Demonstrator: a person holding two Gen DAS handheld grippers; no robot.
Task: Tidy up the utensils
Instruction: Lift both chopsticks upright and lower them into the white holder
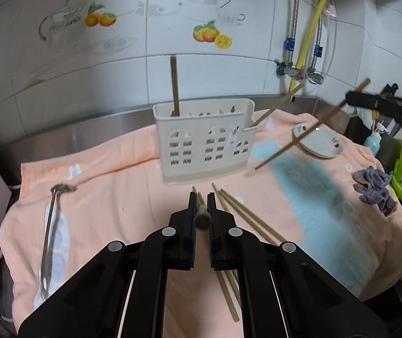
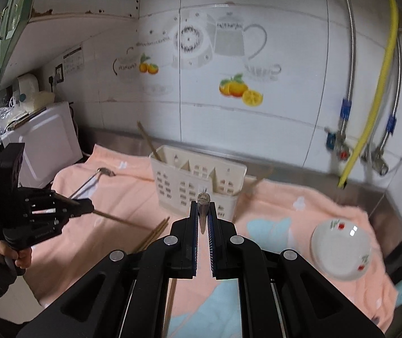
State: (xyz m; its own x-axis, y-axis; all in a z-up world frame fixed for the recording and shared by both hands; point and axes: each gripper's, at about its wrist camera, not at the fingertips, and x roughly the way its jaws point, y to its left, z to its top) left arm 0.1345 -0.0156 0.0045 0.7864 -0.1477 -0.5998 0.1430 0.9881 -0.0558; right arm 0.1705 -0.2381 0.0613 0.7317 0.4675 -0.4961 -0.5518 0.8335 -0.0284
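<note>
Chopsticks clamped, one per hand-held gripper: left hand-held gripper [image 1: 202,197] closed on chopstick [image 1: 201,219], right hand-held gripper [image 2: 203,207] closed on another chopstick [image 1: 313,125], both lifted clear of towel [image 1: 116,197], likely for dropping into holder [image 1: 203,143]. Holder upright mid-towel, two chopsticks already inside. Loose chopsticks [image 1: 246,214] just in front of holder; spoon [image 1: 51,225] well left; dish [image 1: 320,140] right.

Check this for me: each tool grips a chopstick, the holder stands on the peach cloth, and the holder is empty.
One point is wrong: the holder is not empty. The left wrist view shows an upright chopstick standing in its left end and a leaning chopstick sticking out of its right end. The rest of the statement holds.
</note>
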